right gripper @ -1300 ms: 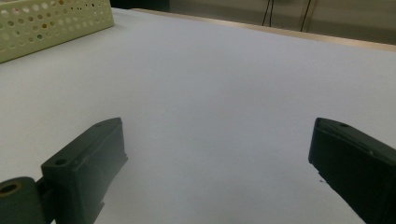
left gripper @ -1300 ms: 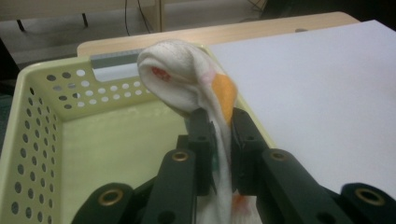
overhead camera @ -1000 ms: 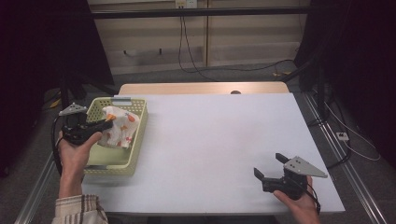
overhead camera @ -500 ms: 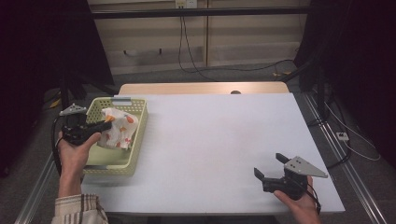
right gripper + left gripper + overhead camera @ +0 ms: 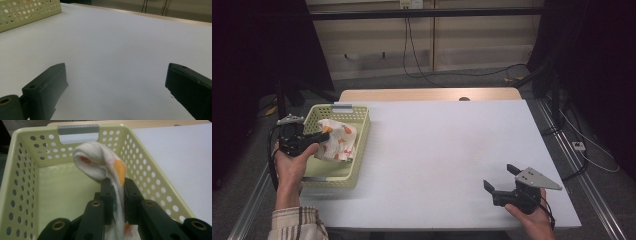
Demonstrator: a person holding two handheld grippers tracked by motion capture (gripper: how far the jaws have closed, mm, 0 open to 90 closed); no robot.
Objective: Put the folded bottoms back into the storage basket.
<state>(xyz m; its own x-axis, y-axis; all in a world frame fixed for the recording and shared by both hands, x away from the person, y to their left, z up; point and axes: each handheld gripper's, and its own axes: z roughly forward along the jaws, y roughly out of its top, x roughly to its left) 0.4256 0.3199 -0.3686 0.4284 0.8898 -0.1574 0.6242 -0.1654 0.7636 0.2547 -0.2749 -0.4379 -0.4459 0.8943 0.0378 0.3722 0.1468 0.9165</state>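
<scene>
A pale yellow perforated basket (image 5: pixel 361 130) (image 5: pixel 152 185) stands at the table's left edge. A white cloth with orange and red marks (image 5: pixel 338 141) (image 5: pixel 100 167) is lifted inside it, bunched and draped. My left gripper (image 5: pixel 323 136) (image 5: pixel 119 185) is shut on that cloth, the fabric pinched between its two black jaws above the basket floor. My right gripper (image 5: pixel 502 178) (image 5: pixel 116 82) rests low at the table's front right, open wide, with nothing between its fingers.
The white tabletop (image 5: pixel 447 150) (image 5: pixel 120 42) stretches between the basket and the right gripper. A wooden strip (image 5: pixel 427 95) borders the far edge. Cables hang on the wall behind, and a corner of the basket (image 5: pixel 27 12) lies far off at the upper left.
</scene>
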